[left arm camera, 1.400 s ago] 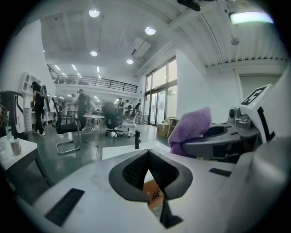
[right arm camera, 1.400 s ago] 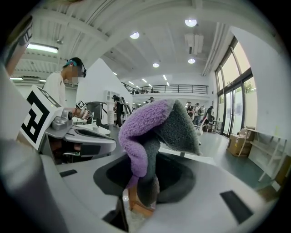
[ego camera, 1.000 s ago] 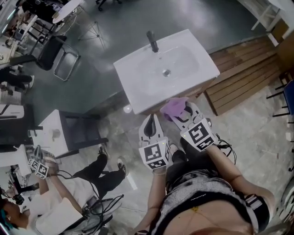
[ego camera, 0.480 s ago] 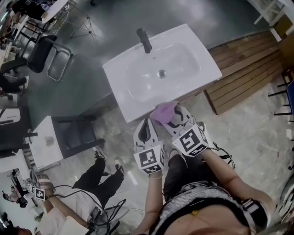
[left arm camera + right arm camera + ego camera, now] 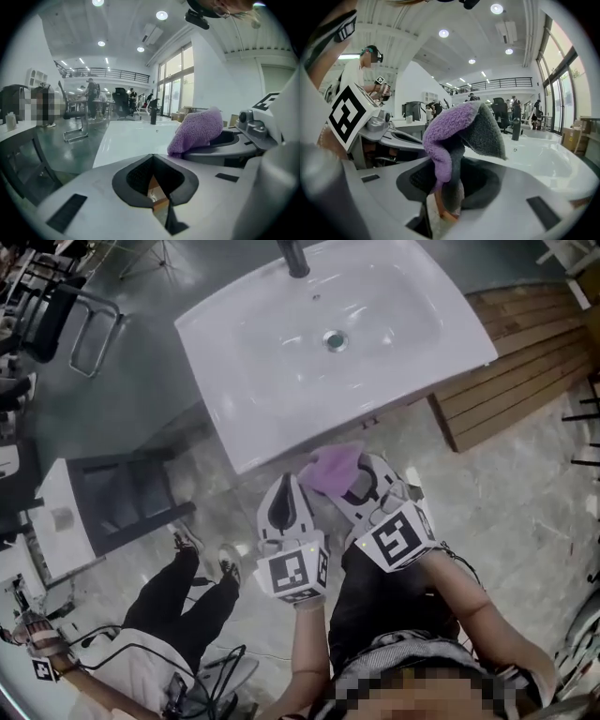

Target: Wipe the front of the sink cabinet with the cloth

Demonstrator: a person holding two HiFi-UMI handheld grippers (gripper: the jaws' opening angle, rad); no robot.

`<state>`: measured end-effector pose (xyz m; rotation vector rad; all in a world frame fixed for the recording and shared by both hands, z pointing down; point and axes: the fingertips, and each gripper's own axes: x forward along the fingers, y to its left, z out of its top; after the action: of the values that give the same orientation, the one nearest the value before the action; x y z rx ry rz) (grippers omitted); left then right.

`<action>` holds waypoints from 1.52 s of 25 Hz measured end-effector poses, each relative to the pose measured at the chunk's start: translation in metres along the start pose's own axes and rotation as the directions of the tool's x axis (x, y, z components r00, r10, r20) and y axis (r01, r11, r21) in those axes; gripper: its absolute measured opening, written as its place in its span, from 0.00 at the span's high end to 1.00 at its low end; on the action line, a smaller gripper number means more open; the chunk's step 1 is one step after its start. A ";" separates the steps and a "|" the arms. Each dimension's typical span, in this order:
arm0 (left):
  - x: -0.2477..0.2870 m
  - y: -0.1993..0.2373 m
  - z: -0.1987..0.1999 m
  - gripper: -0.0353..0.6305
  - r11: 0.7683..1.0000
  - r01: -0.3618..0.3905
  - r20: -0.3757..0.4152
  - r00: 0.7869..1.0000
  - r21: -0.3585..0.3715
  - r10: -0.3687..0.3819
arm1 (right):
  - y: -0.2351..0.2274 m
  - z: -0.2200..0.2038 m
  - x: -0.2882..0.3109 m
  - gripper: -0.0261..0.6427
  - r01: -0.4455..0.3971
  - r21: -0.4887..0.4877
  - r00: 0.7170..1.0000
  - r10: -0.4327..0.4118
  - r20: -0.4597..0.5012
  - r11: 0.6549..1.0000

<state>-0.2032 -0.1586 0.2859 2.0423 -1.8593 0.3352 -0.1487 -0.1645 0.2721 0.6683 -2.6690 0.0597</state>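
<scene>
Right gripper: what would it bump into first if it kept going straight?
Probably the white sink, at its front edge: the purple cloth clamped in the right gripper would touch it first, though depth is unclear.

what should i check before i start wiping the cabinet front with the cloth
1. Cloth gripped by right gripper: ok, jaws shut on it.
2. Left gripper free: ok, jaws together, nothing between.
3. Cloth sticking out past the jaws: ok.
4. Cloth on cabinet front: not ok, it is up at sink rim height.
5. Cabinet front state: cannot tell, hidden under the rim.
6. Other person apart from cabinet: ok.
</scene>
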 end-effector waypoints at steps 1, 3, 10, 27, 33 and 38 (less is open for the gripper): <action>0.003 0.003 -0.014 0.95 1.000 -0.007 -0.005 1.000 -0.007 0.007 | 0.003 -0.012 0.005 0.69 -0.004 0.006 1.000 0.004 -0.001 1.000; 0.010 0.008 -0.042 0.95 1.000 -0.019 -0.010 1.000 -0.022 0.019 | 0.009 -0.036 0.016 0.69 -0.017 0.019 1.000 0.017 0.003 1.000; 0.030 0.037 -0.109 0.95 0.996 -0.088 0.008 0.996 -0.034 0.088 | 0.035 -0.100 0.064 0.69 -0.076 0.006 0.997 0.076 0.003 0.997; 0.072 0.087 -0.261 0.95 0.987 -0.146 0.112 0.982 -0.064 0.153 | 0.070 -0.207 0.147 0.69 -0.100 -0.124 0.989 0.112 0.096 0.987; 0.072 0.090 -0.288 0.95 0.994 -0.101 0.151 0.983 -0.037 0.105 | 0.075 -0.215 0.157 0.69 -0.038 -0.187 0.987 0.066 0.147 0.982; 0.066 0.097 -0.287 0.95 0.994 -0.100 0.159 0.982 -0.048 0.107 | 0.078 -0.199 0.148 0.69 0.034 -0.224 0.987 0.002 0.160 0.974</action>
<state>-0.2742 -0.1065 0.5831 2.0031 -2.0554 0.1618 -0.2338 -0.1347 0.5165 0.6442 -2.7635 -0.3109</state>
